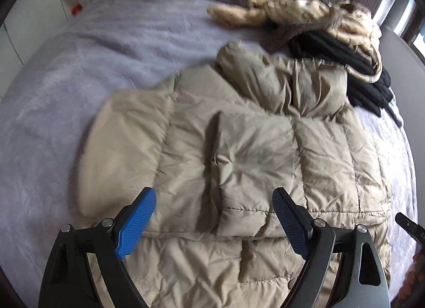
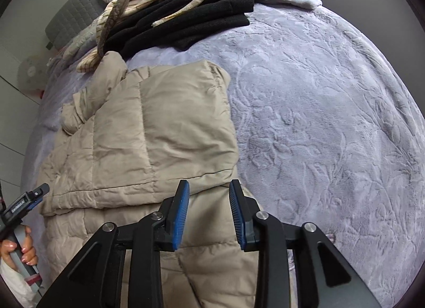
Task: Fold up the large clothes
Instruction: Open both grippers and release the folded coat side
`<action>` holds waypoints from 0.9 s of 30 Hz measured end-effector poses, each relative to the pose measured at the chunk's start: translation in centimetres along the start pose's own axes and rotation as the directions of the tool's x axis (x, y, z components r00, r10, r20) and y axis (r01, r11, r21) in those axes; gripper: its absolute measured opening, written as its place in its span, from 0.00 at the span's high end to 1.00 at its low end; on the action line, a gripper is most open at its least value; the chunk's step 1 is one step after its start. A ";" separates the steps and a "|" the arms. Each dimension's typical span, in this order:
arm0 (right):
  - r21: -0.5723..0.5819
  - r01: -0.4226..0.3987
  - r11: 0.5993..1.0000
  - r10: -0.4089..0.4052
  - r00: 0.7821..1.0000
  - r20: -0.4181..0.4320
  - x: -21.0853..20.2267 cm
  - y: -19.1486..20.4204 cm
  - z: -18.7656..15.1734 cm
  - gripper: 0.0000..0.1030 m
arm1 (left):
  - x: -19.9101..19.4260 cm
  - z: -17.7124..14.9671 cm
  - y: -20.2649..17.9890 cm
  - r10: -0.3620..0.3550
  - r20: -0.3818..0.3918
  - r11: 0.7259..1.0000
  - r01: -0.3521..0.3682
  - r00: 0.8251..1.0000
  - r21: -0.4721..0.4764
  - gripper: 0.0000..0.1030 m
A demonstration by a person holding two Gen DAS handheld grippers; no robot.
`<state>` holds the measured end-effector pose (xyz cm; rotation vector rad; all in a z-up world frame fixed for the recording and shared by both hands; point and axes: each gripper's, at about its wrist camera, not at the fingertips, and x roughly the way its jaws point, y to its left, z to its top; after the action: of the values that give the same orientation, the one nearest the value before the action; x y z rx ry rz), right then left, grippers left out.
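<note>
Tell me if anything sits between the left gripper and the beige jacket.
Nothing visible does. The left gripper hangs open directly over the beige jacket; the pile of clothes lies farther back on the bed.

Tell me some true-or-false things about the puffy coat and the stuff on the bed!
1. The puffy beige coat lies on a lavender blanket. True.
2. The left gripper is squeezing the coat. False: its jaws are wide open with nothing pinched.
3. Black clothes are piled beyond the coat. True.
4. The coat is spread out flat, unfolded. False: part of it is already folded over on itself.
5. The right gripper hovers over the coat's edge. True.
</note>
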<state>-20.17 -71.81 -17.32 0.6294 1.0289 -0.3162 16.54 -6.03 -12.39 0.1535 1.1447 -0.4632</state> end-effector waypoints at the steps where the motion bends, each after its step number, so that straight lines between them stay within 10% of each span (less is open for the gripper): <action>1: -0.005 -0.004 1.000 0.004 1.000 -0.002 -0.2 0.0 0.0 0.64 | -0.2 -0.2 -0.1 0.005 -0.006 1.000 -0.005 1.000 0.011 0.13; 16: -0.093 -0.040 0.995 0.041 0.999 0.008 -1.8 4.1 -1.5 0.14 | -2.4 -3.9 -0.3 0.095 -0.043 0.995 -0.095 0.995 0.015 0.00; 27: -0.078 -0.085 0.993 0.090 0.994 0.063 -3.8 5.9 -5.7 0.12 | -3.0 -7.4 1.8 0.104 -0.087 0.994 -0.102 0.991 0.028 0.00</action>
<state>-22.85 -63.83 -14.11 0.5902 0.9424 -0.2188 10.05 -1.01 -12.92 0.2544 1.2117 -0.3817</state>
